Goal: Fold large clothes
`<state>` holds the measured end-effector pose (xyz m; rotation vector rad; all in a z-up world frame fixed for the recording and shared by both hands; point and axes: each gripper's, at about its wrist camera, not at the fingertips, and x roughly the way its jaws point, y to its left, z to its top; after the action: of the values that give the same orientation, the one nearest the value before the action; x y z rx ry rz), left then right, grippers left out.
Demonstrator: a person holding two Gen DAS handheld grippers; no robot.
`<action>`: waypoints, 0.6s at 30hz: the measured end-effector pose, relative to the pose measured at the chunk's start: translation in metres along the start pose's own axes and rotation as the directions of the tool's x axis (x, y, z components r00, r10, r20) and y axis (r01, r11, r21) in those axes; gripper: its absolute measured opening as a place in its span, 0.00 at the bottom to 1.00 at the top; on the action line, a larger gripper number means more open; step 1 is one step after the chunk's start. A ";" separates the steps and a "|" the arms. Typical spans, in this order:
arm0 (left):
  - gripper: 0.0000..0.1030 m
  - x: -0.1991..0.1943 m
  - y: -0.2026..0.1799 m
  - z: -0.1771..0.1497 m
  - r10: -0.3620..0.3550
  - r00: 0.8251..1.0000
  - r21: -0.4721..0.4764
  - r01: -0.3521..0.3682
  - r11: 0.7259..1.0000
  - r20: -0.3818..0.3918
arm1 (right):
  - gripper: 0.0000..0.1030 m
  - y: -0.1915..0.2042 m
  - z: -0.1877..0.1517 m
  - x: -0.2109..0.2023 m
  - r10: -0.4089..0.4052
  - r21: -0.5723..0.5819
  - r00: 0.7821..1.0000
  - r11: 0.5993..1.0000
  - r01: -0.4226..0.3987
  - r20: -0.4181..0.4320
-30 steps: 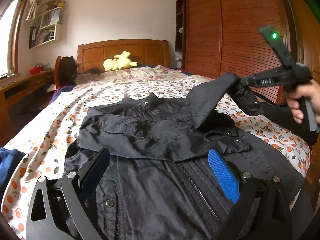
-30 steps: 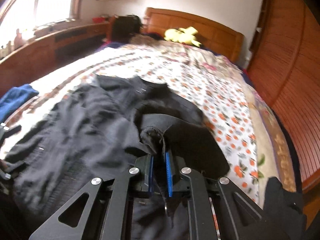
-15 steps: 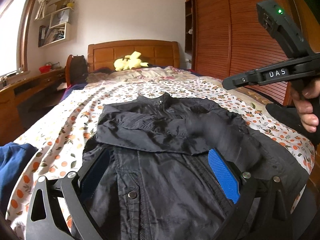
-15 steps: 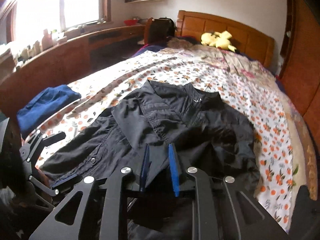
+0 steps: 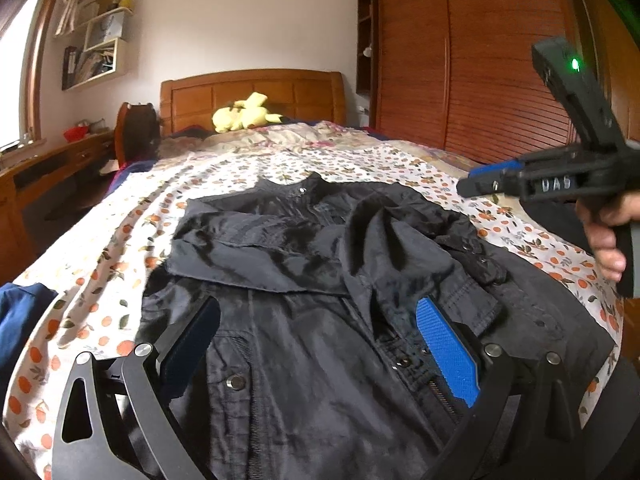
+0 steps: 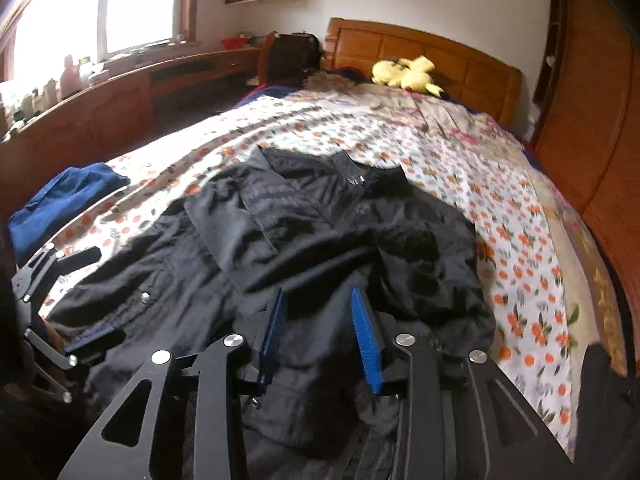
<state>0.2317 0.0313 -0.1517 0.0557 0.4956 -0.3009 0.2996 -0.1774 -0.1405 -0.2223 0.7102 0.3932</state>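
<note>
A black jacket (image 5: 312, 288) lies flat on the bed, collar toward the headboard, with both sleeves folded across its chest. It also shows in the right wrist view (image 6: 304, 240). My left gripper (image 5: 316, 344) is open and empty, low over the jacket's hem. My right gripper (image 6: 320, 328) is open and empty above the jacket's lower right part. In the left wrist view the right gripper (image 5: 476, 184) hangs in the air over the bed's right side.
The bed has a floral sheet (image 5: 120, 248) and a wooden headboard (image 5: 256, 92) with a yellow plush toy (image 5: 244, 114). A folded blue garment (image 6: 64, 200) lies at the bed's left edge. A wooden wardrobe (image 5: 480, 60) stands right, a desk (image 6: 120, 92) left.
My right gripper let go of the right sleeve, which now lies across the jacket, opened wider and pulled back to the right. My left gripper stayed open near the hem.
</note>
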 end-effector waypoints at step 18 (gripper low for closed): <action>0.90 0.057 -0.050 -0.016 -0.092 0.984 0.029 0.097 0.995 -0.153 | 0.40 -0.042 -0.086 0.042 0.018 0.150 1.000 0.989 -0.018 0.001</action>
<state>0.2571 -0.0303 -0.1922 0.0908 0.6448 -0.4007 0.2959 -0.2323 -0.2300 -0.0739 0.7388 0.3552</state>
